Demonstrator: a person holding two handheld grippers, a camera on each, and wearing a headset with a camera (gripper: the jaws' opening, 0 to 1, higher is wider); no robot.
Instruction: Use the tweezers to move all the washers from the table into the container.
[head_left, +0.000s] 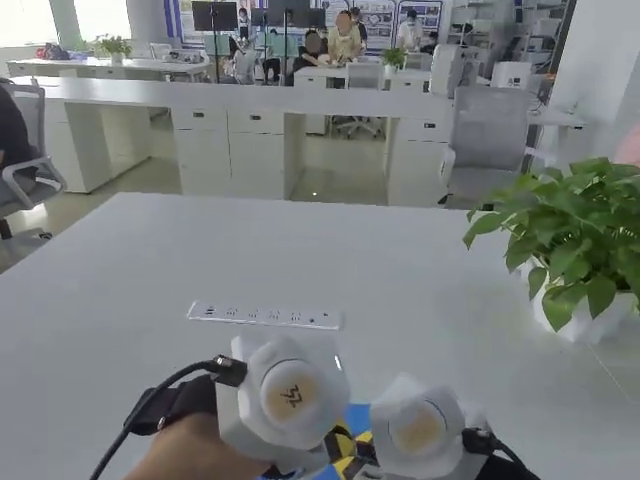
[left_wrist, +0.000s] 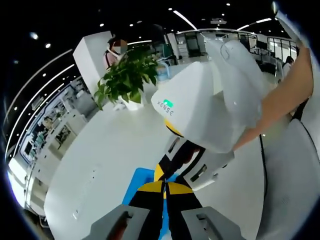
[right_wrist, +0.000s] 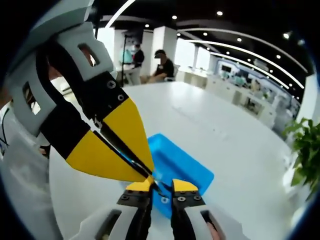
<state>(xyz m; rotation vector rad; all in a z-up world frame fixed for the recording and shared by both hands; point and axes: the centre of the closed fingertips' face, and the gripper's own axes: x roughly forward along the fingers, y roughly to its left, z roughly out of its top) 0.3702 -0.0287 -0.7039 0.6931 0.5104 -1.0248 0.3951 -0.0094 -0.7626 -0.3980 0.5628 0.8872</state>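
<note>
You look to be at the very start: your left gripper (right_wrist: 150, 177) is pressed together on what seems the tweezers (right_wrist: 131, 159) above the blue container (right_wrist: 192, 172) on the near table (right_wrist: 240, 135), while your right gripper (right_wrist: 162, 189) meets those tips – clamped or not, I cannot tell – and whether even 1 washer lies inside is too small to tell.

Left gripper (right_wrist: 146, 173) pinching tweezers (right_wrist: 125, 150) over blue container (right_wrist: 186, 168).

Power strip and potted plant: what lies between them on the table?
Nothing: the head view shows bare white table between power strip and potted plant.
</note>
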